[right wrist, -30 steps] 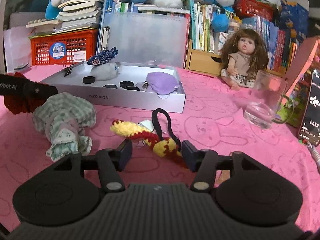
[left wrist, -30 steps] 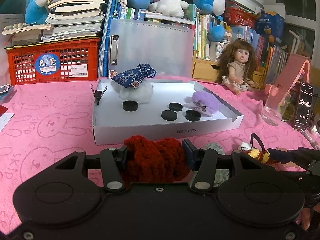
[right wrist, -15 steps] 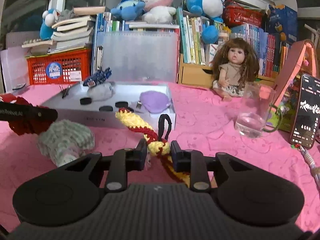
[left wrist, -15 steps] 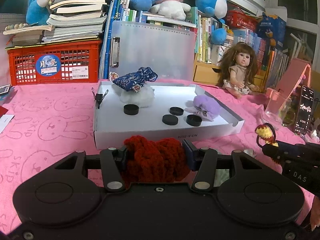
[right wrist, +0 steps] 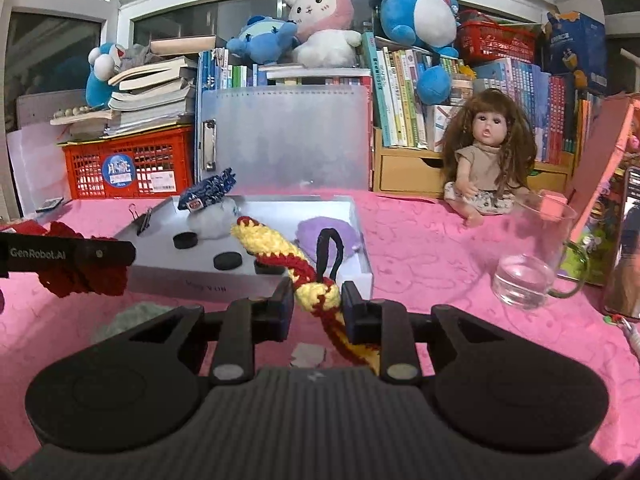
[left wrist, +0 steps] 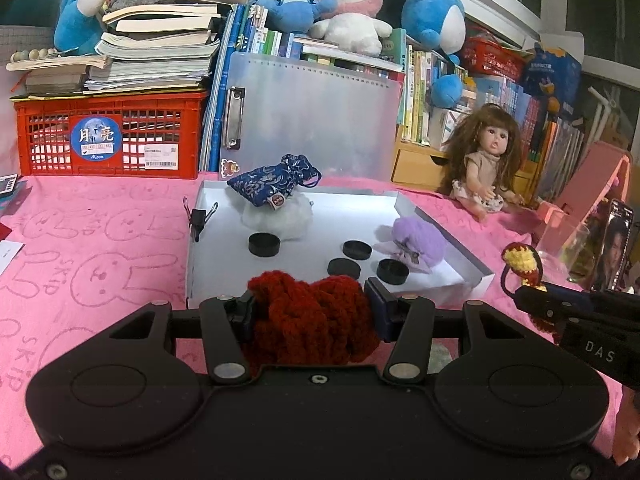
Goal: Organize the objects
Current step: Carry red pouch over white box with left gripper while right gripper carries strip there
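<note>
My left gripper (left wrist: 310,312) is shut on a dark red knitted bundle (left wrist: 308,320), held above the pink cloth just in front of the white box (left wrist: 200,280). My right gripper (right wrist: 316,300) is shut on a yellow and red knitted cord (right wrist: 276,248) with a black loop (right wrist: 330,248), lifted in front of the box's near wall (right wrist: 192,280). The box holds a blue patterned pouch (left wrist: 276,184), a white fluffy lump (left wrist: 280,220), a purple pouch (left wrist: 416,240) and several black round caps (left wrist: 264,244). The right gripper shows at the right of the left wrist view (left wrist: 532,300).
A green checked cloth (right wrist: 132,316) lies on the pink cloth (left wrist: 100,248) below the left gripper. A glass mug (right wrist: 532,256), a doll (right wrist: 488,160) and a phone (left wrist: 616,248) stand to the right. A red crate (left wrist: 108,132), a clear binder (left wrist: 312,116) and books line the back.
My right gripper closed on the yellow and red cord and lifted it off the cloth toward the box. My left gripper rose slightly with the red bundle.
</note>
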### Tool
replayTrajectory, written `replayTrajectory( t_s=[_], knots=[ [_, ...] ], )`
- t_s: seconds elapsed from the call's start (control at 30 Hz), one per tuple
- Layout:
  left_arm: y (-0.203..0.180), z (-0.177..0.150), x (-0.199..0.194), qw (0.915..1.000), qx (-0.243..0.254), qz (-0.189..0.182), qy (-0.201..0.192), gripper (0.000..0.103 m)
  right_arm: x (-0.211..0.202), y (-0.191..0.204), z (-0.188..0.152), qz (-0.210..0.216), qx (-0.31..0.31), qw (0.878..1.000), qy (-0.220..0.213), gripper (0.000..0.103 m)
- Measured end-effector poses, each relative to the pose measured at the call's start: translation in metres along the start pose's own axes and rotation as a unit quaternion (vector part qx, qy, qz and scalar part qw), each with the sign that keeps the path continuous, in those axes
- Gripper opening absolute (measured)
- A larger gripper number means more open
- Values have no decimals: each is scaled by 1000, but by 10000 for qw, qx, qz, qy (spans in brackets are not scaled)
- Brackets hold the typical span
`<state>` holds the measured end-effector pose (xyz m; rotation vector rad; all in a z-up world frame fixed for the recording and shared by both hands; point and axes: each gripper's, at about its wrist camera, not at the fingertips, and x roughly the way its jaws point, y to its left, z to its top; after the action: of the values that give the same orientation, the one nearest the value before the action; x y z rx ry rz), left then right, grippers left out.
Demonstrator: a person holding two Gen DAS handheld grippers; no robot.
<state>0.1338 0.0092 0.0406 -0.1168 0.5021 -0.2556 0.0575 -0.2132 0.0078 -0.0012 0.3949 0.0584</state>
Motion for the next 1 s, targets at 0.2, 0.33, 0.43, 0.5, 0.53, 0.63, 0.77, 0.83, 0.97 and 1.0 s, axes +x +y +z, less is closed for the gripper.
replayTrajectory(
  t_s=[0.2, 0.33, 0.43, 0.5, 0.53, 0.63, 0.77, 0.83, 0.97, 1.0],
  knots=[
    [3, 5, 11, 9999, -112, 11, 55, 49, 12, 1, 11, 175, 142, 9997, 47, 30],
    [6, 9, 20, 9998, -169, 26, 96, 49, 20, -1, 17, 248, 230, 9994, 86, 30],
    [9, 12, 26, 9996, -232, 48, 122, 49, 25, -4, 21, 312, 335, 9989, 115, 30],
    [11, 14, 31, 9995, -269, 65, 134, 49, 30, -6, 23, 330, 387, 9986, 128, 30],
    [11, 15, 33, 9995, -277, 77, 135, 49, 32, -7, 25, 332, 402, 9986, 132, 30],
    [13, 18, 38, 9995, -265, 113, 116, 49, 39, -7, 29, 338, 421, 9984, 150, 30],
    [14, 20, 46, 9994, -291, 139, 126, 49, 49, -2, 31, 349, 376, 9985, 194, 30],
    [14, 21, 50, 9993, -302, 154, 129, 49, 56, 0, 32, 367, 357, 9984, 238, 30],
    [17, 23, 61, 9992, -317, 217, 139, 49, 70, 2, 34, 429, 371, 9979, 309, 30],
    [17, 23, 64, 9991, -333, 227, 154, 49, 74, 3, 35, 442, 385, 9977, 343, 30]
  ],
)
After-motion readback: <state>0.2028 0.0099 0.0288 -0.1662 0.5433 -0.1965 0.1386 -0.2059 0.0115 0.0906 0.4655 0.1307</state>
